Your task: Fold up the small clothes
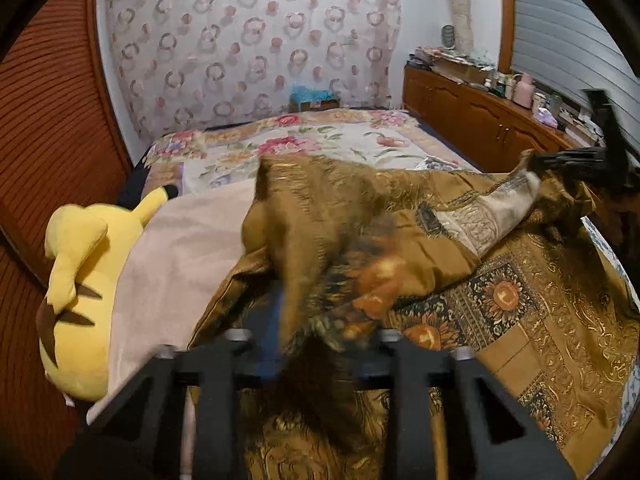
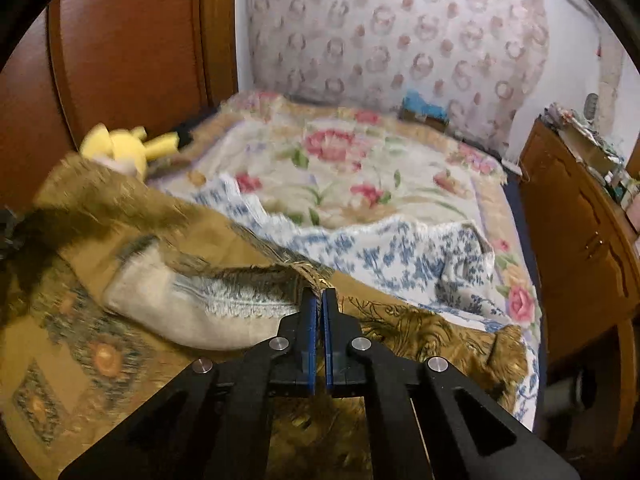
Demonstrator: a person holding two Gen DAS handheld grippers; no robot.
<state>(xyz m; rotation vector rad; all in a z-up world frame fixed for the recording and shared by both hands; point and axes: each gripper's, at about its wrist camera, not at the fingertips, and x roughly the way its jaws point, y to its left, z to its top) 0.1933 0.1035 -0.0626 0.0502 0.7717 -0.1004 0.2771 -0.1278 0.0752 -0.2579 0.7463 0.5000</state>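
A mustard-brown patterned cloth with sunflower motifs and a fringed edge (image 1: pixel 500 300) lies spread on the bed; it also shows in the right wrist view (image 2: pixel 80 344). My left gripper (image 1: pixel 316 340) is shut on a bunched, blurred part of this cloth, which drapes over and hides its fingertips. My right gripper (image 2: pixel 319 300) is shut on the cloth's fringed edge and lifts a fold that shows its pale underside (image 2: pixel 192 300). The right gripper also shows in the left wrist view at the far right (image 1: pixel 560 158).
A yellow plush toy (image 1: pixel 80 280) lies at the bed's left against the wooden headboard (image 1: pixel 52 128). A pink sheet (image 1: pixel 184 264), a floral bedspread (image 2: pixel 340 168) and a blue-and-white cloth (image 2: pixel 400 256) cover the bed. A wooden cabinet (image 2: pixel 580 232) with clutter stands at the right.
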